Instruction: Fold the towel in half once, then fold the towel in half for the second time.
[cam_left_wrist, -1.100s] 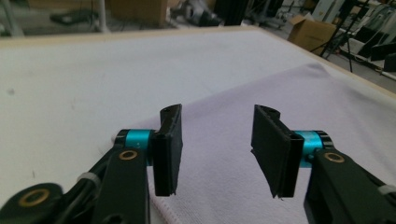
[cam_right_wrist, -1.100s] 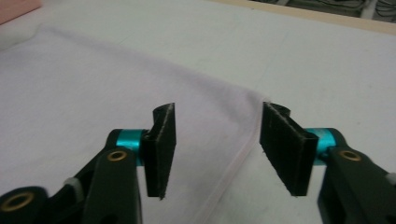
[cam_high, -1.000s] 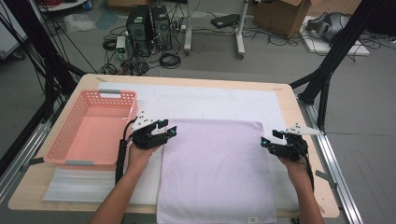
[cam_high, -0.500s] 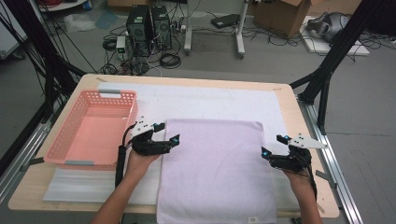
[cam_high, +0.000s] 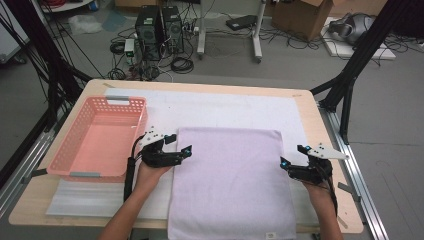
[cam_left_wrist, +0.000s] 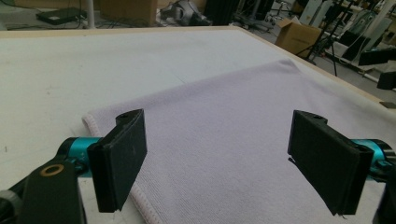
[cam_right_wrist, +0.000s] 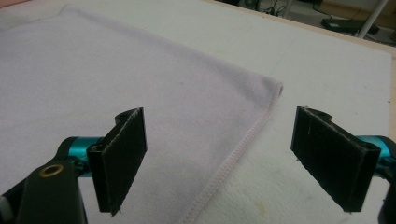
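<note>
Both grippers stand with their jaws wide apart and hold nothing. On the person's left side, the left gripper is at the left edge of the pale lilac terry-cloth towel, close to the far left corner of it; in the left gripper view the hemmed edge of the towel runs under the left black jaw, and the right jaw is over the cloth. On the other side, the right gripper is at the right edge of the towel, a little nearer to the person than the left one; in the right gripper view the stitched hem passes between the two jaws, with the cloth under one jaw and the white padded mat under the other. I cannot tell if the jaws touch the cloth. The towel lies flat and spread out on the mat, and its near end reaches the front edge of the light wooden table. Just beside the left gripper, a pink plastic basket with perforated walls stands on the left part of the table.
</note>
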